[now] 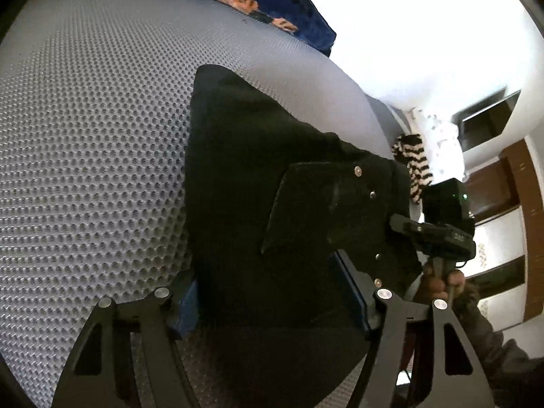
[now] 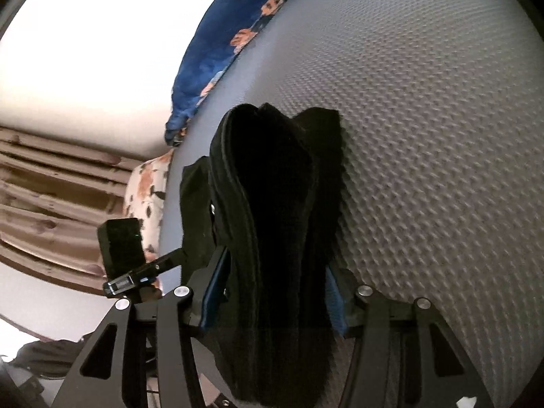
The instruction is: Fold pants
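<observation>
The black pants (image 1: 272, 176) lay bunched on a grey dimpled mattress (image 1: 95, 142), partly folded, running away from both sets of fingers toward the far edge of the bed.

The left gripper (image 1: 272, 302) had its blue-padded fingers (image 1: 350, 292) set apart on either side of a broad fold of the pants. Cloth filled the whole gap between them and reached both pads, though whether they pressed hard enough to grip could not be told from this view. A flat dark panel of the fabric with small metal studs sat just ahead of the right-hand finger.

The right gripper (image 2: 272, 295) held a thick stack of layered black cloth between its fingers (image 2: 212, 289), the folds standing on edge and touching both blue pads, so the fingers were closed about halfway onto the pants (image 2: 272, 187).

Each camera caught the other gripper off to one side, with a person's hand (image 1: 442, 285) around the handle in the left view. Beyond the fingers, a blue blanket (image 2: 217, 54) with orange patches lay along the far edge of the mattress, and a striped black-and-white cloth (image 1: 413, 163) hung just past the pants.
</observation>
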